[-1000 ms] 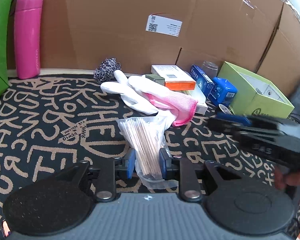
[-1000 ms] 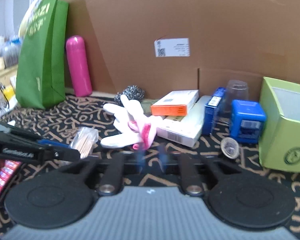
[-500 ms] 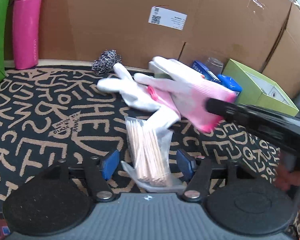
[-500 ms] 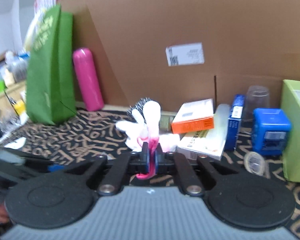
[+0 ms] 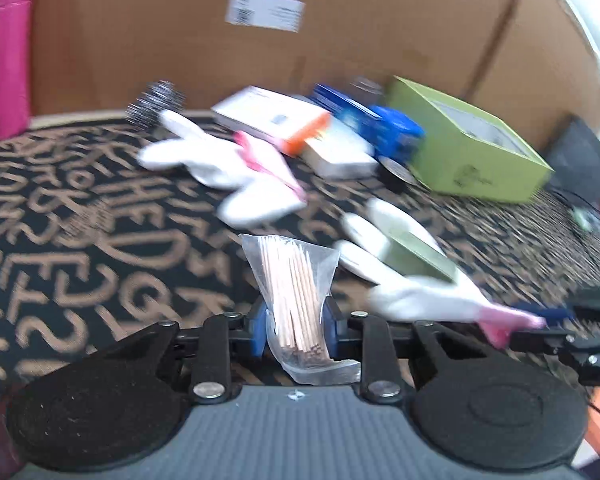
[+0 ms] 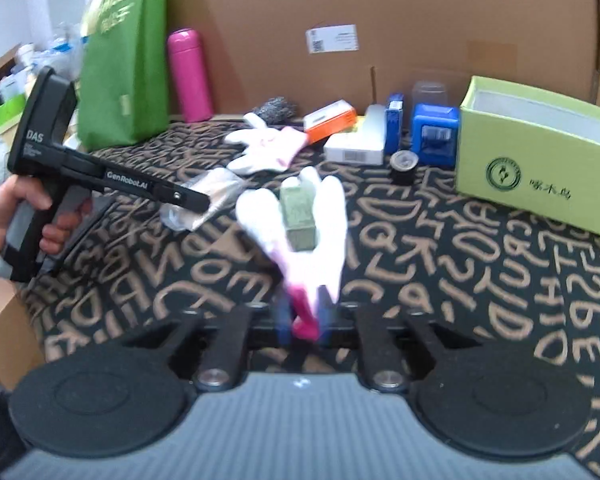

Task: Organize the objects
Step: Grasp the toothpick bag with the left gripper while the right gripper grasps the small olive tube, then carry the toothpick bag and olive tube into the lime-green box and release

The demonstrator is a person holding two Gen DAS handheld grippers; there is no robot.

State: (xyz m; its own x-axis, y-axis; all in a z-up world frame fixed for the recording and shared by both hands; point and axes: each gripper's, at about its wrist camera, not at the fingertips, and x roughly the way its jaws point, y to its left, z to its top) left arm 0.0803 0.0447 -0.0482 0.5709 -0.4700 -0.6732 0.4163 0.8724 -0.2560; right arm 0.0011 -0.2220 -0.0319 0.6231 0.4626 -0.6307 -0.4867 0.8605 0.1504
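The left hand-held gripper (image 5: 293, 328), whose jaws have just been closing, clamps the clear plastic bag of wooden toothpicks (image 5: 296, 300) above the black patterned counter (image 5: 80, 232). The right hand-held gripper (image 6: 302, 320), whose jaws have just been opening, has the pink cuff of a white fabric glove (image 6: 300, 236) between its blurred jaws; a small green box (image 6: 298, 216) lies on this glove.

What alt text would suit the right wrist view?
The right gripper has a white glove by its pink cuff between its blurred jaws, a small green box lying on the glove. To the left, a hand holds the left gripper at a bag of toothpicks.
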